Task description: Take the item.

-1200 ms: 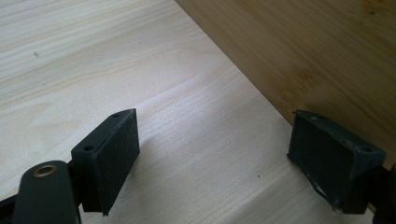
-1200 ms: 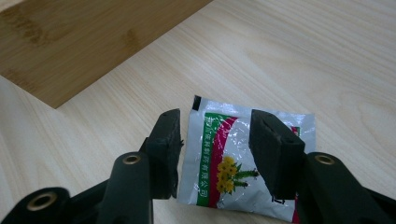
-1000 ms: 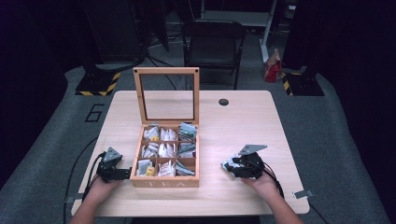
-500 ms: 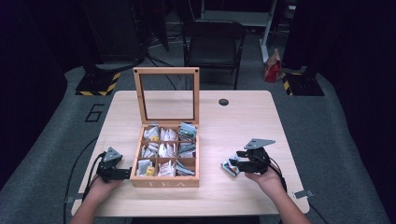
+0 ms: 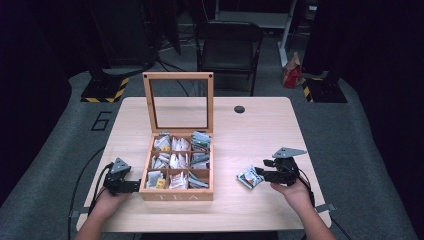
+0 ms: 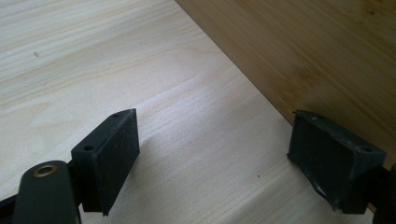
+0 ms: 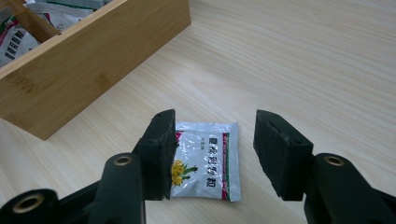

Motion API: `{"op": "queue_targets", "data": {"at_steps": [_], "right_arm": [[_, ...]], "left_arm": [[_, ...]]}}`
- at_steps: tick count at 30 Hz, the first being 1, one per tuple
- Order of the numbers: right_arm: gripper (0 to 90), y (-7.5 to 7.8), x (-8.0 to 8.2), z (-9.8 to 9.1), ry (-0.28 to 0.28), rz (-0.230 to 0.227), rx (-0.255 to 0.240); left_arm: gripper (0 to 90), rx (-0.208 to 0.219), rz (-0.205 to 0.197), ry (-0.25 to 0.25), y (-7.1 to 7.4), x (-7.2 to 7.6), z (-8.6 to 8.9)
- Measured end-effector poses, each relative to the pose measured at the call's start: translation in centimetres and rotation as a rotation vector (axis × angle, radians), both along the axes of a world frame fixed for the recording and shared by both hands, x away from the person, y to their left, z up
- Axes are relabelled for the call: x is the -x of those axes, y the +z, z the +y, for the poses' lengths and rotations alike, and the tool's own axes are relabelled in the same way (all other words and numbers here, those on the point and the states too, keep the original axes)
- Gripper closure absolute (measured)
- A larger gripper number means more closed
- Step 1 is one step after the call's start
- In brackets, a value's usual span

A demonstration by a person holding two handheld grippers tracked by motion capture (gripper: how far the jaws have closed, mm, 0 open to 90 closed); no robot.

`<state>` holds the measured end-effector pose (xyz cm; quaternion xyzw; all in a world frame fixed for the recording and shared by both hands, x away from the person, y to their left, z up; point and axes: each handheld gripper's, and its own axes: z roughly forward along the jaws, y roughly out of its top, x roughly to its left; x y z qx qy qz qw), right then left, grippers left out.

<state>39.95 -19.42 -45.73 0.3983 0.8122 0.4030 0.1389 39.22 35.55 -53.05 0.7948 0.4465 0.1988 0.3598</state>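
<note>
- My desk (image 5: pixel 260 130) is pale wood, standing on grey carpet, with a dark folding chair (image 5: pixel 227 47) behind it and black surroundings beyond.
- The wooden tea box (image 5: pixel 176 192) sits left of centre, its glass lid (image 5: pixel 178 102) propped upright, its compartments full of packets; it has not shifted since a second ago.
- My right gripper (image 5: pixel 261 175) has drifted outward toward the desk's right edge and lifted a little compared with a second ago. Its jaws stand about half open, pads clear of anything.
- My left gripper (image 5: pixel 136 186) has stayed put against the box's left wall, jaws spread wide with bare desk between them in the left gripper view.
- The silver tea packet (image 7: pixel 205 161) lies flat on the desk, right of the box, just under and between the right gripper's jaws, not clamped.
</note>
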Motion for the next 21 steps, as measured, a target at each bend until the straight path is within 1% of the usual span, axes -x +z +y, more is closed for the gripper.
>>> {"op": "queue_targets", "data": {"at_steps": [3,9,12,14,15,16,17,19,20,21], "right_arm": [[48.6,-0.1,0.0,-0.2,-0.009,-0.003,-0.002],[48.9,-0.8,0.0,-0.7,-0.024,-0.006,-0.010],[49.0,-1.3,0.0,-1.1,-0.052,-0.003,-0.009],[49.0,-1.4,0.0,-1.2,-0.055,0.004,-0.008],[49.0,-1.6,-0.1,-1.3,-0.057,0.000,-0.002],[49.0,-1.9,-0.1,-1.4,-0.060,0.011,-0.002],[49.0,-1.9,-0.1,-1.4,-0.060,0.011,-0.002],[48.9,-2.1,0.0,-1.4,-0.070,0.019,0.006],[47.4,-2.3,0.0,-1.2,-0.084,0.015,0.031],[46.7,-2.4,0.0,-1.2,-0.083,0.010,0.046]], "left_arm": [[15.9,0.000,0.000,0.000,0.0,0.0,0.0],[15.9,0.000,0.000,0.000,0.0,0.0,0.0],[15.9,0.000,0.000,0.000,0.0,0.0,0.0],[15.9,0.000,0.000,0.000,0.0,0.0,0.0],[15.9,0.000,0.000,0.000,0.0,0.0,0.0],[15.9,-0.001,0.000,0.000,0.0,0.0,0.0],[15.9,-0.001,0.000,0.000,0.0,0.0,0.0],[15.9,0.000,0.000,0.000,0.0,0.0,0.0],[15.9,0.000,0.000,0.000,0.0,0.0,0.0],[15.9,0.000,0.000,0.000,0.0,0.0,0.0]]}}
